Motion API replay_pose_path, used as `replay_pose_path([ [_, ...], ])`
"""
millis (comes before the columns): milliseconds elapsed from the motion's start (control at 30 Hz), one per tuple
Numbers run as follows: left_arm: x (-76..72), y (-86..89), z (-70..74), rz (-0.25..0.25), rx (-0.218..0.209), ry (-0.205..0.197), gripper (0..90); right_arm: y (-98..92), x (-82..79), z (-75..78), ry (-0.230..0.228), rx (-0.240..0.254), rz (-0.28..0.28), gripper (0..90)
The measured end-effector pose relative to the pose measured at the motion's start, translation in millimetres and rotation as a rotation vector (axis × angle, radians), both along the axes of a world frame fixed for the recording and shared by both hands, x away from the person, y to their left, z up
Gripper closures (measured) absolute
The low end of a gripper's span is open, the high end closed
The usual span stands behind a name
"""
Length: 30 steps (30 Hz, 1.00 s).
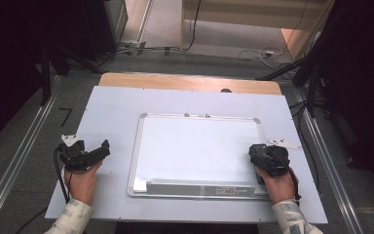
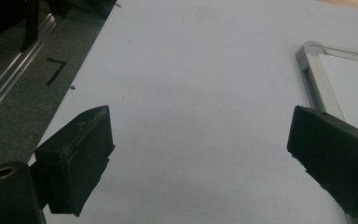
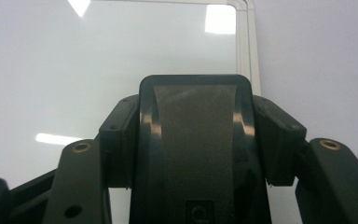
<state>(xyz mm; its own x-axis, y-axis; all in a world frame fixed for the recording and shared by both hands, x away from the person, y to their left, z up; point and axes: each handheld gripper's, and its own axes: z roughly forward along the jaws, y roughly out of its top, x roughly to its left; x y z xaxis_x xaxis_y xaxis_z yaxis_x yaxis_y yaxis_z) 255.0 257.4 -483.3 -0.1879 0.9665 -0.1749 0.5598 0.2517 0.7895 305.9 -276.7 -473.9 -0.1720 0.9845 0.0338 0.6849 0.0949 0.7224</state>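
Right gripper (image 3: 200, 140) clamped on black eraser (image 3: 198, 140), over whiteboard (image 1: 199, 146) near its right frame edge. Step in hand, by look of it: you carry eraser to board for wiping. Next calls for pad flat on surface, even strokes. Left gripper (image 2: 200, 154) jaws apart, empty, board corner just beyond right jaw. Eraser underside hidden; board contact unclear.

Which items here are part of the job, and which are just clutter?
In the job:
- black rectangular eraser block, clamped in the right tongs
- white metal-framed whiteboard
- left tongs, open, idle

Lying about:
- cables on the floor
- black tape mark
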Motion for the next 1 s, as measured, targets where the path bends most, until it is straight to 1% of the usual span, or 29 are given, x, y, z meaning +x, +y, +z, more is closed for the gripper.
replay_pose_path([
  [67,0.0,0.2,-0.2,-0.001,0.002,0.002,7.3,-2.5,0.0,-3.3,0.006,0.005,-0.004,38.4],
  [133,-0.1,0.1,-0.1,-0.001,0.004,0.003,7.3,-2.3,0.7,-5.6,0.005,-0.004,-0.008,38.4],
  [233,-0.4,0.1,0.0,-0.001,0.003,0.002,7.3,-0.1,2.4,-8.0,0.003,-0.022,-0.004,38.3],
  [333,-0.5,0.5,0.0,-0.001,0.001,0.001,7.3,2.0,4.0,-12.9,0.017,-0.043,0.0,38.2],
  [433,-0.5,0.4,-0.1,-0.003,0.003,0.001,7.3,2.0,6.7,-15.2,0.04,-0.04,0.002,38.0],
  [500,-0.5,0.6,-0.1,-0.002,0.002,0.0,7.3,1.7,7.4,-15.9,0.042,-0.04,0.002,37.6],
  [567,-0.7,0.7,-0.1,-0.002,0.003,0.0,7.3,1.0,7.3,-15.5,0.041,-0.025,0.004,34.9],
  [700,-1.3,0.9,0.1,-0.005,0.003,0.001,7.3,-1.7,4.5,-10.4,-0.012,-0.026,0.007,33.5],
  [767,-1.7,1.2,0.3,-0.006,0.004,-0.001,7.3,-3.2,2.8,-7.3,-0.025,-0.015,0.008,33.1],
  [900,-1.8,1.3,0.2,-0.002,0.004,-0.001,7.2,-5.4,-4.0,3.1,-0.084,-0.008,0.025,33.0],
  [1000,-1.8,1.3,0.1,-0.004,0.005,0.001,7.3,-7.8,-8.2,8.6,-0.105,-0.005,0.032,32.6],
])
